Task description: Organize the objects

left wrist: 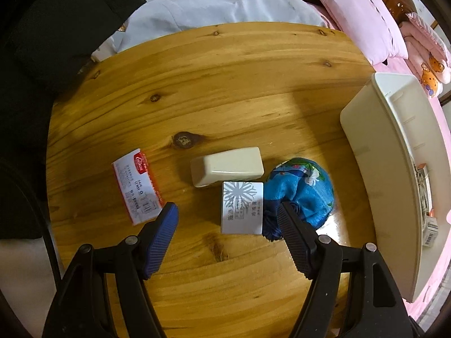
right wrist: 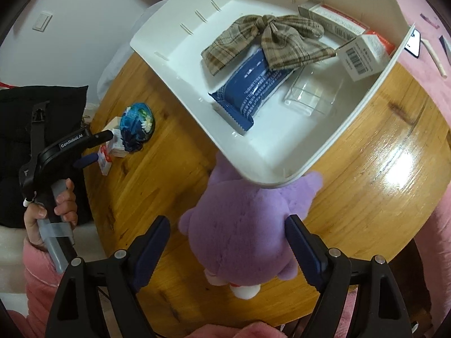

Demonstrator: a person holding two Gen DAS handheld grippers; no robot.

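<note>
My left gripper (left wrist: 227,209) is open above the round wooden table (left wrist: 214,84). Between and just beyond its fingers lies a white box with a snowflake print (left wrist: 243,207). A cream block (left wrist: 227,166) lies behind it, a blue floral pouch (left wrist: 303,190) to the right, a red and white packet (left wrist: 138,184) to the left. My right gripper (right wrist: 227,225) is open around a purple plush toy (right wrist: 248,225) lying on the table. The toy's far end is under the white bin (right wrist: 174,56), which holds a plaid bow (right wrist: 267,36), a blue packet (right wrist: 251,84), a clear case (right wrist: 313,93) and boxes (right wrist: 363,53).
The white bin (left wrist: 375,152) stands at the table's right side in the left wrist view. A bed with pink pillows (left wrist: 358,17) and a pale blue cover (left wrist: 225,2) lies beyond the table. A black bag (right wrist: 42,104) sits left of it. The left gripper (right wrist: 93,148) shows in the right wrist view.
</note>
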